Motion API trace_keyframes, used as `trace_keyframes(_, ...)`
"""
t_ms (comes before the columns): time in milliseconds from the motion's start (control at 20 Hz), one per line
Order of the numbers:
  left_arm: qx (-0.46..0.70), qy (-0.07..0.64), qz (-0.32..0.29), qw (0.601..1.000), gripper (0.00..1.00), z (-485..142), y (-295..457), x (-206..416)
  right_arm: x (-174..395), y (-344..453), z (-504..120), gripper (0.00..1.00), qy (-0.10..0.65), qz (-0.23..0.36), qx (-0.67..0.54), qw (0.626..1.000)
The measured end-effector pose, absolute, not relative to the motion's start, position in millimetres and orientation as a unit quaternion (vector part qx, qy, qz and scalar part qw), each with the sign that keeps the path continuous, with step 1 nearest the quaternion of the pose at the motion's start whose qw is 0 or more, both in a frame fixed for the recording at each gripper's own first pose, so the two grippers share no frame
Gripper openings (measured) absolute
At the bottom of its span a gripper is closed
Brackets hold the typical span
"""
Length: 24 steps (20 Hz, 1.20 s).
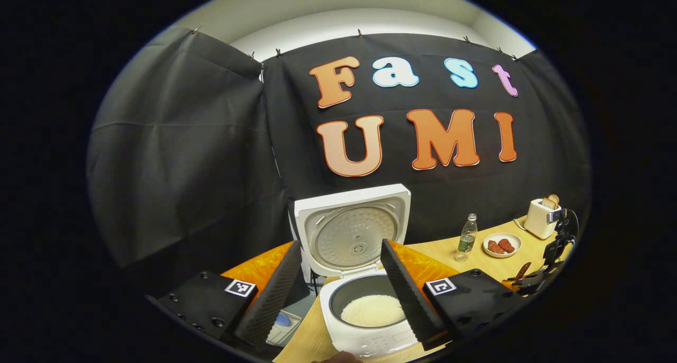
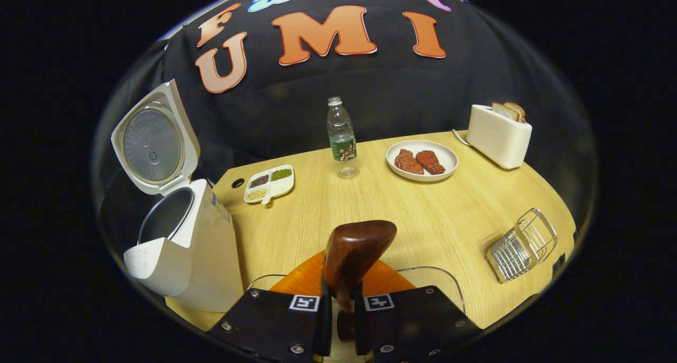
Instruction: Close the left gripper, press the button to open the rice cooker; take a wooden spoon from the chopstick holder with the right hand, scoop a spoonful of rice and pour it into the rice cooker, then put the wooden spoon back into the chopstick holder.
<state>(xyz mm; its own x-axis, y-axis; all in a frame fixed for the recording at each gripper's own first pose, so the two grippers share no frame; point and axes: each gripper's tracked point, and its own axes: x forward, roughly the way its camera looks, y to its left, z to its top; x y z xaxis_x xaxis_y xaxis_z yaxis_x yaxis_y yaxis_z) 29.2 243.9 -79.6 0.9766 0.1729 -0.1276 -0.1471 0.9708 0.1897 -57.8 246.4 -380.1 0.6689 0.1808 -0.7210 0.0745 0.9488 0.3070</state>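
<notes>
The white rice cooker stands open with its lid upright, and white rice lies in the pot. My left gripper is open, hovering just above and in front of the cooker with a finger on each side of the pot. My right gripper is shut on the handle of a dark wooden spoon, held over the table to the right of the cooker. No rice shows on the spoon's bowl. A wire chopstick holder sits tilted near the table's right edge.
On the wooden table stand a water bottle, a plate of meat, a white toaster with bread and a divided dish of beans. A clear curved rim lies under the right gripper.
</notes>
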Motion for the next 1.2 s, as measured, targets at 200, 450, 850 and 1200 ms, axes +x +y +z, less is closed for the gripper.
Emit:
trace_keyframes(200, 0.086, 0.076, 0.085, 0.99, 0.99, -84.5, 250.2, 25.4, -66.7, 272.0, -368.7, 0.16, 0.409, 0.078, 0.19, 0.889)
trace_keyframes(450, 0.08, 0.081, 0.089, 0.99, 1.0, -90.9, 257.7, 21.5, -83.9, 288.2, -362.7, 0.16, 0.417, 0.103, 0.208, 0.879)
trace_keyframes(850, 0.075, 0.092, 0.094, 0.988, 1.0, -99.7, 265.4, 21.2, -94.2, 271.3, -372.8, 0.16, 0.44, 0.055, 0.362, 0.82)
trace_keyframes(1200, 0.077, 0.093, 0.082, 0.989, 1.0, -100.9, 247.4, 25.9, -97.6, 241.2, -376.1, 0.16, 0.433, 0.038, 0.479, 0.762)
